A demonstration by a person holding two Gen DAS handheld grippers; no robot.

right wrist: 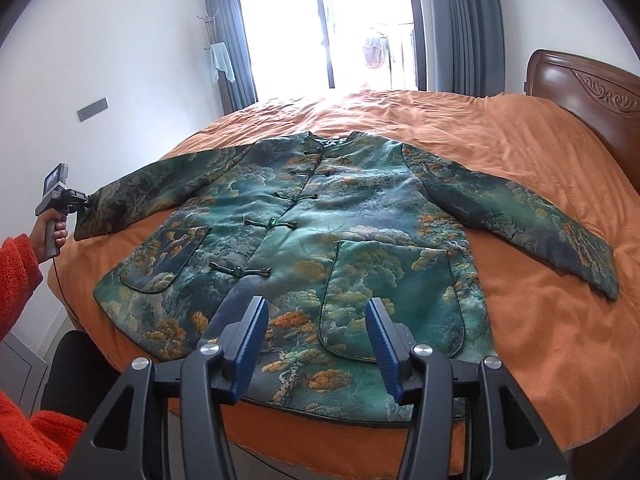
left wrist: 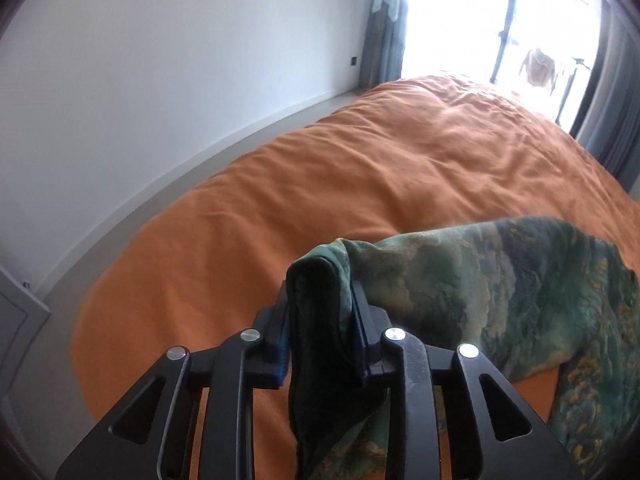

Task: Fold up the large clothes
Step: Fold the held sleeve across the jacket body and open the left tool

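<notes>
Lying face up and buttoned on the orange bed point(right wrist: 520, 152), the green patterned jacket point(right wrist: 320, 216) has both sleeves spread out to the sides, a flat start for folding. The left gripper point(left wrist: 320, 308) is clamped on the cuff of the sleeve point(right wrist: 132, 196) at the bed's edge and lifts it clear of the cover, probably so it can swing across the chest. The right gripper point(right wrist: 318, 340) hangs over the hem with its jaws wide and nothing between them, placed to pin or take the lower edge.
</notes>
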